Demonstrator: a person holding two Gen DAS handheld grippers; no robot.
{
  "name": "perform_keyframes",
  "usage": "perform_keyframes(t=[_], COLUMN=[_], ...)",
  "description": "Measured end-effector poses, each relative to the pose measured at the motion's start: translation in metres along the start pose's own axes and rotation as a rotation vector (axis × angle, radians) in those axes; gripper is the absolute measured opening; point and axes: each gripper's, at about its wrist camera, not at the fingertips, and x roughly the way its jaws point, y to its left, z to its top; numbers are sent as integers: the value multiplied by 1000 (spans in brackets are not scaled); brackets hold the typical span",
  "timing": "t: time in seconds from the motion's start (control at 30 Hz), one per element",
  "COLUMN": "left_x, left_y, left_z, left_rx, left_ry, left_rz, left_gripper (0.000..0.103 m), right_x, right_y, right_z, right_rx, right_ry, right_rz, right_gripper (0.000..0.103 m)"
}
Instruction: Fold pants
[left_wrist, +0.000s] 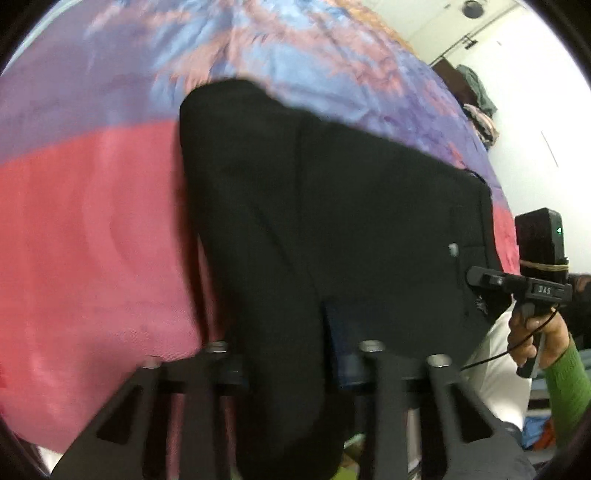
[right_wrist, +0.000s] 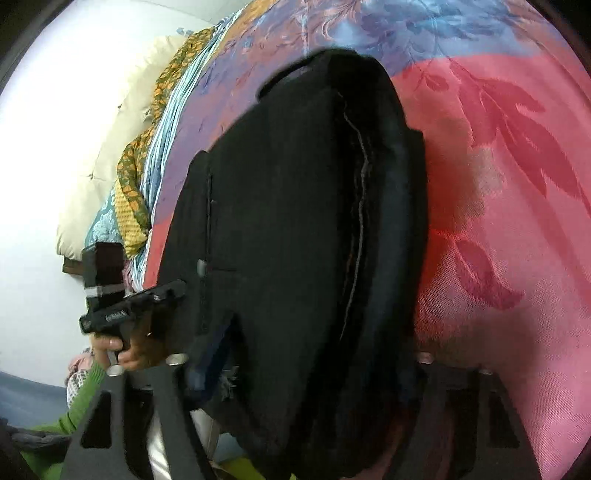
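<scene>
Black pants (left_wrist: 314, 221) on bedspread (left_wrist: 92, 240) — both tongs gripping edges

both cams ride the grippers and look steeply down, super close to the black pants (left_wrist: 314, 221) on the pink-and-purple bedspread (left_wrist: 85, 221). left wrist looks across to the right gripper (left_wrist: 476, 276), right wrist looks back at the left gripper (right_wrist: 177, 286). both share the pants and bedspread.

One black pants (left_wrist: 314, 206), two grippers (left_wrist: 295, 354), one bedspread (left_wrist: 92, 221)
</scene>
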Motion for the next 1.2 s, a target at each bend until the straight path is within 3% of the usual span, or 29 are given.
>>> perform_keyframes(t=[0.07, 0.17, 0.37, 0.4, 0.47, 0.5, 0.53, 0.6, 0.63, 0.67, 0.77, 0.8, 0.87, 0.9, 1.0, 1.2], left_x=[-23, -58, -112, -113, -97, -84, -66, -41, -35, -32, -37, -40, -46, -53, -72, -97], left_y=[-8, -20, -22, -22, -14, -6, 8, 32, 42, 47, 45, 39, 25, 13, -12, -45], left_z=[9, 40, 113, 126, 134, 133, 126, 99, 83, 69, 16, 3, -7, -15, -14, -25], left_rx=[13, 33, 88, 102, 123, 108, 65, 23, 10, -2, -10, -8, 0, 13, 32, 51], left_ry=[-55, -142, -332, -362, -378, -374, -363, -292, -267, -259, -285, -281, -265, -276, -322, -367], left_rz=[-34, -56, -32, -15, 92, 173, 302, 392, 393, 399, 445, 454, 440, 423, 448, 486], left_gripper=[25, 25, 26, 33, 65, 90, 89, 77, 75, 75, 79, 85, 87, 87, 96, 98], right_x=[-14, -31, -63, -65, -64, -57, -52, -44, -45, -51, -68, -74, -84, -89, -90, -64], right_y=[21, 50, 101, 100, 91, 81, 65, 31, 16, 3, -4, 2, 16, 30, 66, 135], right_z=[5, 25, 113, 125, 147, 158, 162, 156, 148, 132, 94, 77, 56, 45, 18, -11], right_rx=[-63, -137, -255, -256, -253, -232, -201, -132, -113, -109, -121, -132, -154, -169, -213, -298], right_ry=[-32, -81, -254, -269, -282, -281, -272, -254, -247, -257, -285, -296, -332, -358, -405, -425], right_rz=[-1, 7, 39, 51, 49, 13, -43, -234, -328, -405, -524, -581, -628, -637, -645, -663], right_gripper=[39, 36, 36, 36, 42, 52, 57, 63, 63, 63, 66, 80, 98, 101, 103, 103])
